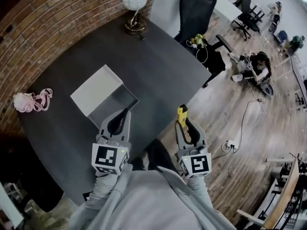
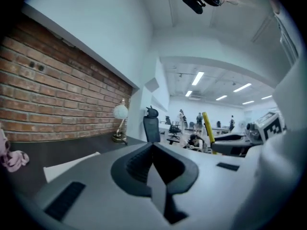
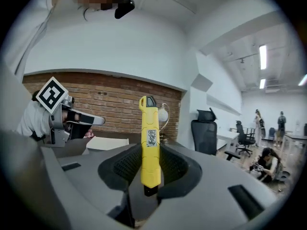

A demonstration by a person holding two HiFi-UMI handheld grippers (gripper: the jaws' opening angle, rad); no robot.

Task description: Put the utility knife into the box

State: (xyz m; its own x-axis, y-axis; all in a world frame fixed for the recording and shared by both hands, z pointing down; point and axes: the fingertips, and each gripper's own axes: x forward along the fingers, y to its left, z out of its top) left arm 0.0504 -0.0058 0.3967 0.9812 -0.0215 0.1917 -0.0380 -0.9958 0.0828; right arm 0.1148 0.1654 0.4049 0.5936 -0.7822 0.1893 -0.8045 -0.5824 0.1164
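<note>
A yellow utility knife (image 1: 182, 114) stands upright between the jaws of my right gripper (image 1: 184, 123), which is shut on its lower half. In the right gripper view the knife (image 3: 149, 143) points up, dark tip on top. The open box (image 1: 115, 104) sits on the dark table with its white lid (image 1: 96, 91) folded back to the left. My left gripper (image 1: 123, 116) hovers at the box's near edge, shut with nothing in it (image 2: 154, 163). The right gripper is to the right of the box, over the table's edge.
A pink bundle (image 1: 31, 101) lies at the table's left end by the brick wall. A globe lamp (image 1: 135, 5) stands at the far corner. A black office chair (image 1: 197, 11) and cables on the wooden floor lie beyond the table's right edge (image 1: 192, 99).
</note>
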